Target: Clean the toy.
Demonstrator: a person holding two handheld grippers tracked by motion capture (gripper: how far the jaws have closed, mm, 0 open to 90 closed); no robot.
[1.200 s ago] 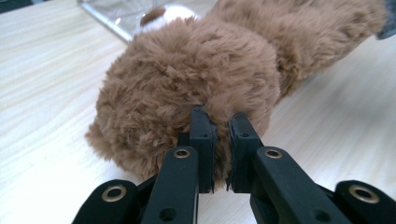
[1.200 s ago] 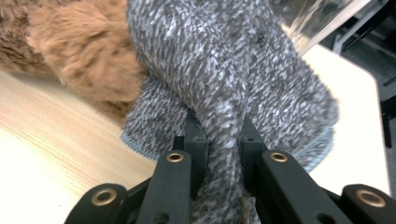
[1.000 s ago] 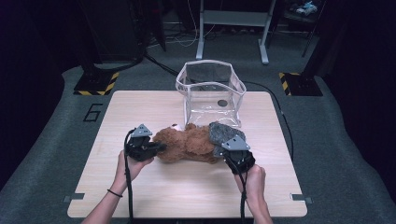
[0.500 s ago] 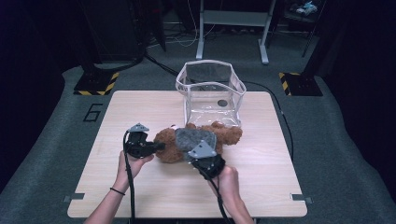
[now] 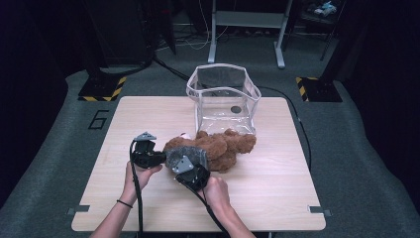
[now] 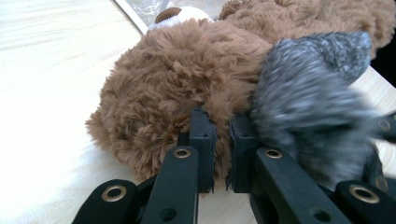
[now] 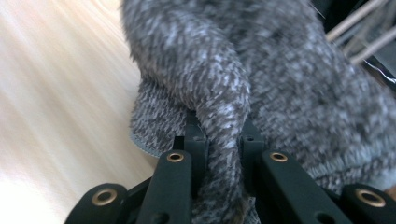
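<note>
A brown teddy (image 5: 218, 148) lies on its side mid-table (image 5: 277, 198), just in front of a clear bin (image 5: 223, 96). The left gripper (image 6: 219, 154) pinches fur at its near end. The right gripper (image 7: 219, 154) clamps a fold of grey knit cloth (image 5: 188, 154) draped against the teddy.

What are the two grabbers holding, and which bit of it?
The left gripper pinches the brown teddy bear's fur. The right gripper pinches a fold of the grey knitted cloth.
</note>
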